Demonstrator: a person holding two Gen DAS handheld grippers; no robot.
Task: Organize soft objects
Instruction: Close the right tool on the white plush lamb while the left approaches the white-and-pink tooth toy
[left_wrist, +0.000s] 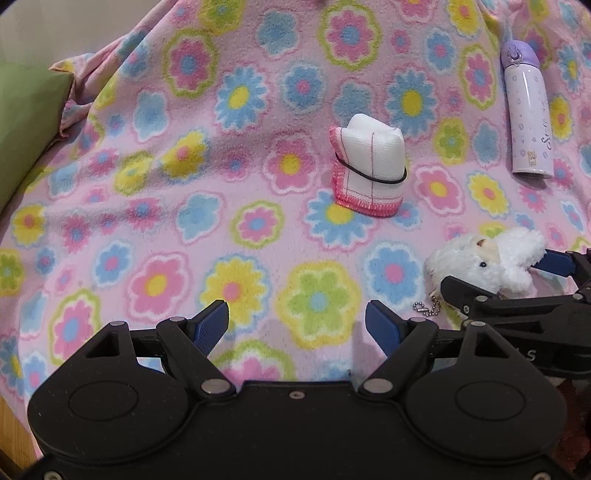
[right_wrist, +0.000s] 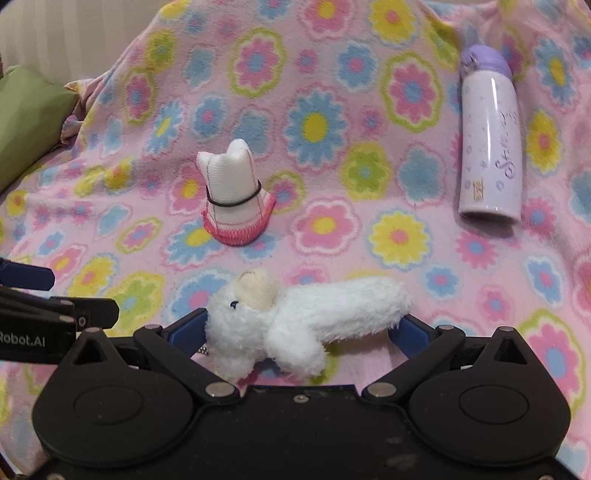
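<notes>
I have both hand-held grippers low over the flowered blanket (left_wrist: 258, 229) that carries everything. My left hand-held gripper (left_wrist: 297, 325) stands partly open, with nothing between its blue pads (left_wrist: 208, 326), only blanket under them. My right hand-held gripper (right_wrist: 299, 332) is spread about as wide as it goes, and the white plush toy (right_wrist: 295, 321) lies across the gap between its fingers, head toward the left finger and long body toward the right one. The blue pads sit at either end of the toy; they do not look to be pressing on it, and the toy rests on the blanket. In the left wrist view the same toy (left_wrist: 487, 262) sits at the near right of the blanket, between the right gripper's fingers, with a small ball chain (left_wrist: 424, 308) trailing from it on the fabric.

Farther up the blanket, near its middle, a small rolled white cloth (left_wrist: 369, 166) with pink edging stands upright, a dark elastic band around it. It is well apart from both grippers. Toward the far right edge a lilac bottle (right_wrist: 489, 147) lies on its side, cap pointing away from me. At the far left edge a green cushion (left_wrist: 26, 122) shows beside the bunched blanket
</notes>
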